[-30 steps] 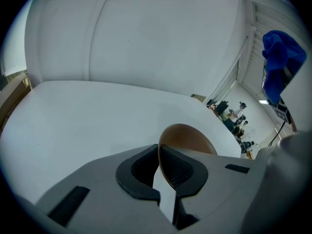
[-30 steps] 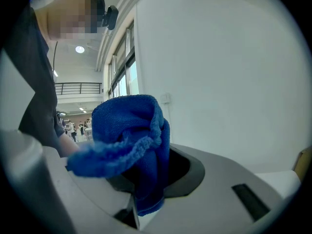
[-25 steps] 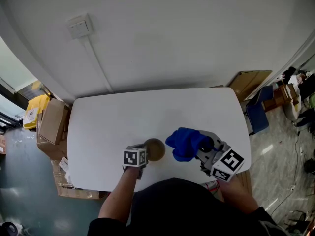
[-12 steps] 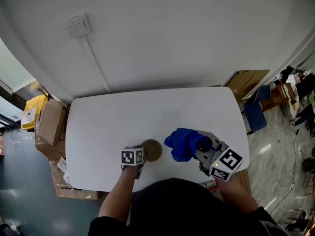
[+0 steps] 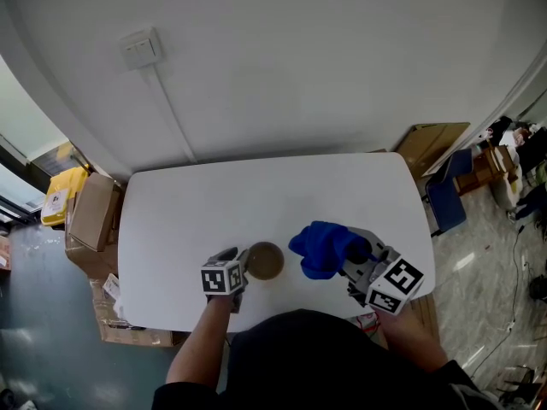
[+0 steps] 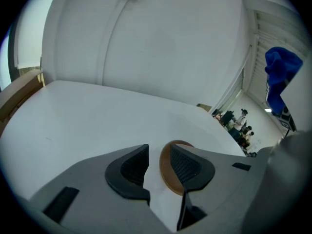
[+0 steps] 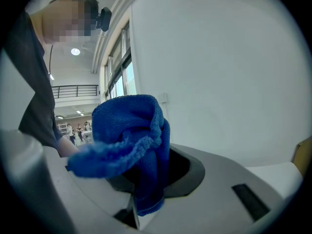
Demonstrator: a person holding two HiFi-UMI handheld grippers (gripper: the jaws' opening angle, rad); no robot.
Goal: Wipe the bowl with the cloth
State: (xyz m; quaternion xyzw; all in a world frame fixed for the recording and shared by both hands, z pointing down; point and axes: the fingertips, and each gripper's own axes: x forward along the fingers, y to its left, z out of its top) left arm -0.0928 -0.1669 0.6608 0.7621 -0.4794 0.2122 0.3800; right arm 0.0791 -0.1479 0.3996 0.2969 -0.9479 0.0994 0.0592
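A small brown bowl (image 5: 265,260) stands on the white table (image 5: 256,190) near its front edge. My left gripper (image 5: 237,257) is just left of it, and its jaws are opening. In the left gripper view the bowl's rim (image 6: 165,172) shows by the right finger (image 6: 187,167), the pads do not press on it, and bare table fills the gap at my left gripper (image 6: 157,152). Right of the bowl, a bunched blue cloth (image 5: 320,248) hangs above the table with my right gripper (image 5: 344,254) shut on it. The cloth (image 7: 126,126) covers my right gripper (image 7: 146,179).
Cardboard boxes (image 5: 90,212) and a yellow container (image 5: 61,193) sit on the floor left of the table. Another cardboard box (image 5: 436,143) and a blue chair (image 5: 449,203) are at the right. A wall socket (image 5: 139,48) with a cable duct is on the wall behind.
My left gripper has opened and drawn slightly left, away from the bowl. The bowl stays in place. My right gripper with the cloth has barely moved.
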